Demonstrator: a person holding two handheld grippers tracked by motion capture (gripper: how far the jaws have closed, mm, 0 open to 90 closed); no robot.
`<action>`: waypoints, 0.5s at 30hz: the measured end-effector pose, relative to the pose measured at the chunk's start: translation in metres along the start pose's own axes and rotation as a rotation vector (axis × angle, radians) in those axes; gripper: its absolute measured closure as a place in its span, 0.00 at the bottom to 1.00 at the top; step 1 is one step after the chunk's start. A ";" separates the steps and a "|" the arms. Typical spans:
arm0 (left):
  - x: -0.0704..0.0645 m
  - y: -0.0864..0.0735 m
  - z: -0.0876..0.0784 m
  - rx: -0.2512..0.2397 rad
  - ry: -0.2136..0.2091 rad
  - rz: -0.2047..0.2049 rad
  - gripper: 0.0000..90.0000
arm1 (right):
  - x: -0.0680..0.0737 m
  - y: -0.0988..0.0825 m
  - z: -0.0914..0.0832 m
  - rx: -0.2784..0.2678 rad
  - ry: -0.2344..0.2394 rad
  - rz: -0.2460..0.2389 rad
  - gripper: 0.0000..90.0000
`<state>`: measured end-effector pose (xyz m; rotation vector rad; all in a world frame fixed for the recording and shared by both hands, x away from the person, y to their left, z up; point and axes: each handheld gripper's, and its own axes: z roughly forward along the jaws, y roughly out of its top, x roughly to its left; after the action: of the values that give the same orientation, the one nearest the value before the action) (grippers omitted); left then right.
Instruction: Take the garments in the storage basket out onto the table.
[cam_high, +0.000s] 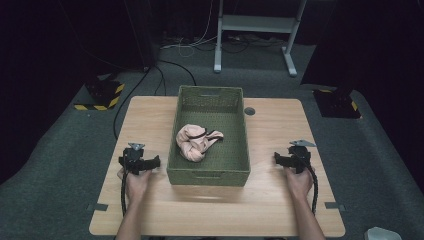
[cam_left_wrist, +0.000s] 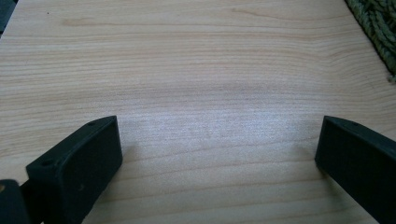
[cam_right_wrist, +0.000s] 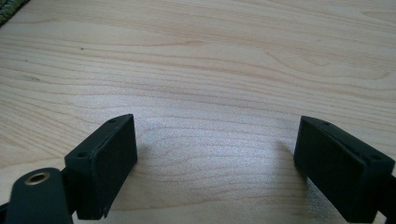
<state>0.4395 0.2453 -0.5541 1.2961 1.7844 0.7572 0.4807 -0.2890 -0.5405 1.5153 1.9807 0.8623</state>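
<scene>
We note the green basket (cam_high: 209, 172) standing mid-bench (cam_high: 150, 210), its walls the one obstacle between the two hands. The left tongs (cam_high: 140, 162) sit just beside its near left corner; the right tongs (cam_high: 292, 159) sit a little apart from its right wall. Bare wood lies ahead of both: the left tongs' jaws stand wide with nothing between them, the basket weave (cam_left_wrist: 380, 32) at the view's upper right; the right tongs (cam_right_wrist: 215, 154) likewise face open bench. From above, the basket mouth is unobstructed; a pink bundled cloth (cam_high: 196, 141) takes up its left middle.
</scene>
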 end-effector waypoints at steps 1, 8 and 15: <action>0.000 0.000 0.000 0.000 0.000 0.000 0.01 | 0.000 0.000 0.000 0.000 0.000 0.000 0.14; 0.000 0.000 -0.001 0.011 -0.001 0.004 0.00 | 0.000 0.000 0.000 0.000 0.000 0.001 0.14; -0.002 0.001 -0.011 0.031 -0.018 -0.013 0.00 | 0.000 0.000 0.000 0.001 0.002 0.001 0.14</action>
<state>0.4313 0.2438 -0.5471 1.3060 1.7945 0.7110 0.4810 -0.2889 -0.5405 1.5169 1.9821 0.8637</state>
